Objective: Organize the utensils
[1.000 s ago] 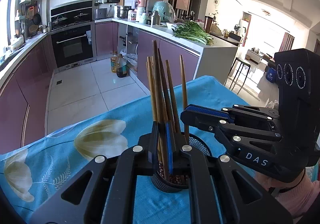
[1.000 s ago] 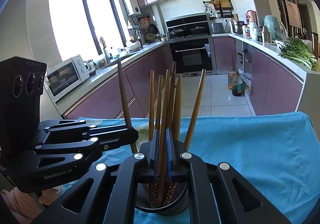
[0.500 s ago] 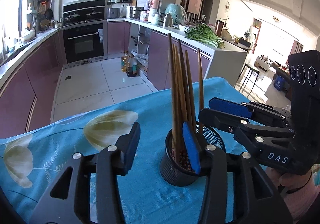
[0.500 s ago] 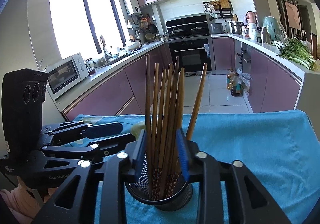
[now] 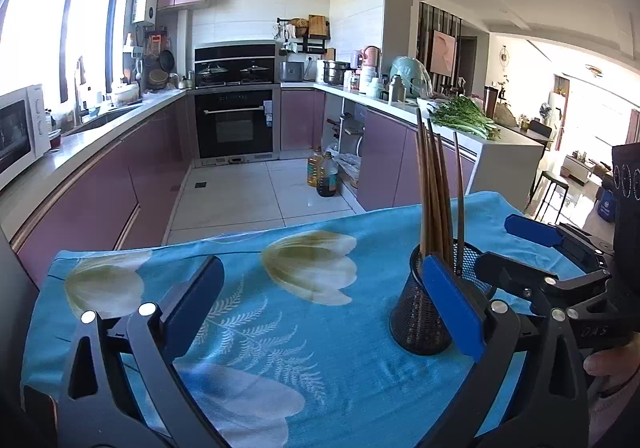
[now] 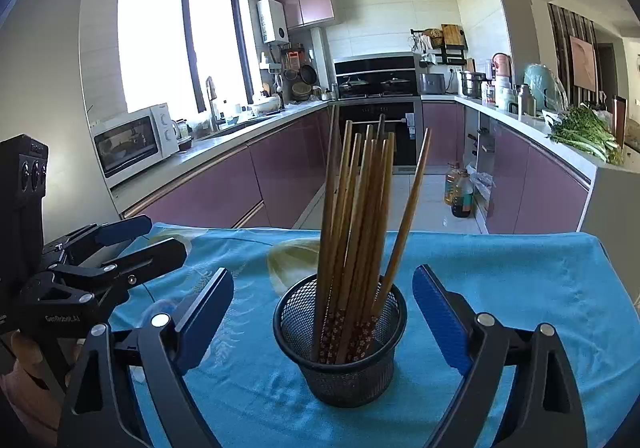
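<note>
Chopsticks (image 6: 356, 232) stand bundled in the mesh holder (image 6: 340, 344), between the right gripper (image 6: 324, 312) pads, whose jaws have just been opening wide, gripping nothing. The left gripper (image 5: 320, 296), likewise spread and empty, has the holder at 3 o'clock on the blue-clothed table (image 6: 520, 288). Retreating straight back should avoid tipping it.

The left tool (image 5: 324, 300) has just been opening its blue-padded jaws, now wide with nothing between them. A black mesh cup (image 5: 416, 324) of brown wooden chopsticks (image 5: 434, 204) stands on the blue flower-printed tablecloth (image 5: 304, 332) covering the table, behind its right finger. The right tool (image 5: 508, 248) sits open beside the cup.
</note>
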`<state>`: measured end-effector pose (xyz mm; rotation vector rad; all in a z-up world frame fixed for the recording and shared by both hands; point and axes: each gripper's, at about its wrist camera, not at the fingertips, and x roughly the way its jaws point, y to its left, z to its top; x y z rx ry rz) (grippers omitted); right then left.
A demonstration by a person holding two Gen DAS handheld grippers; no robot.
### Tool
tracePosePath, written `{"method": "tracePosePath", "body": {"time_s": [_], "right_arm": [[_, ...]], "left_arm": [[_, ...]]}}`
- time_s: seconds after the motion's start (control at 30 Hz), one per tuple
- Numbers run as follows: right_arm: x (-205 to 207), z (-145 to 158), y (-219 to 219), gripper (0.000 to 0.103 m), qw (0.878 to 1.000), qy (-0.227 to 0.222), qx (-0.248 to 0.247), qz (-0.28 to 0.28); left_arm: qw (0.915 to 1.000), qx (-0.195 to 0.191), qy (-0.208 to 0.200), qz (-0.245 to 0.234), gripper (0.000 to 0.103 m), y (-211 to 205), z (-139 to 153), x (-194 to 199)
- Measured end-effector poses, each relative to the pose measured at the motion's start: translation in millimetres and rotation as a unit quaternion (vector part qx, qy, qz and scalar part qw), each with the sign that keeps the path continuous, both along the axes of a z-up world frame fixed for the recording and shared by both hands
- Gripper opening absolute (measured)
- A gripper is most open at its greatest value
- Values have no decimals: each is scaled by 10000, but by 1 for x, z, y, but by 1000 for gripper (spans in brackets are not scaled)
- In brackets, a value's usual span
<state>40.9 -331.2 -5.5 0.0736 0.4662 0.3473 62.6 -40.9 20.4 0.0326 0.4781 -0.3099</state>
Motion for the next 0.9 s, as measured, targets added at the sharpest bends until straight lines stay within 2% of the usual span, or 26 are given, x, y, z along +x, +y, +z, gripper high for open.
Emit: {"method": "tracePosePath", "body": {"time_s": [0.2, 0.43, 0.9], "right_arm": [[-15, 2, 6, 96, 9994, -347, 12, -97], [-31, 4, 8, 96, 9976, -638, 137, -217], [-54, 6, 14, 96, 9931, -1089, -80, -439]], "left_arm": [[9980, -85, -427, 449, 97, 21, 2, -30], [9919, -48, -901, 889, 97, 34, 6, -58], [9825, 6, -1236, 1390, 97, 42, 9, -90]]}}
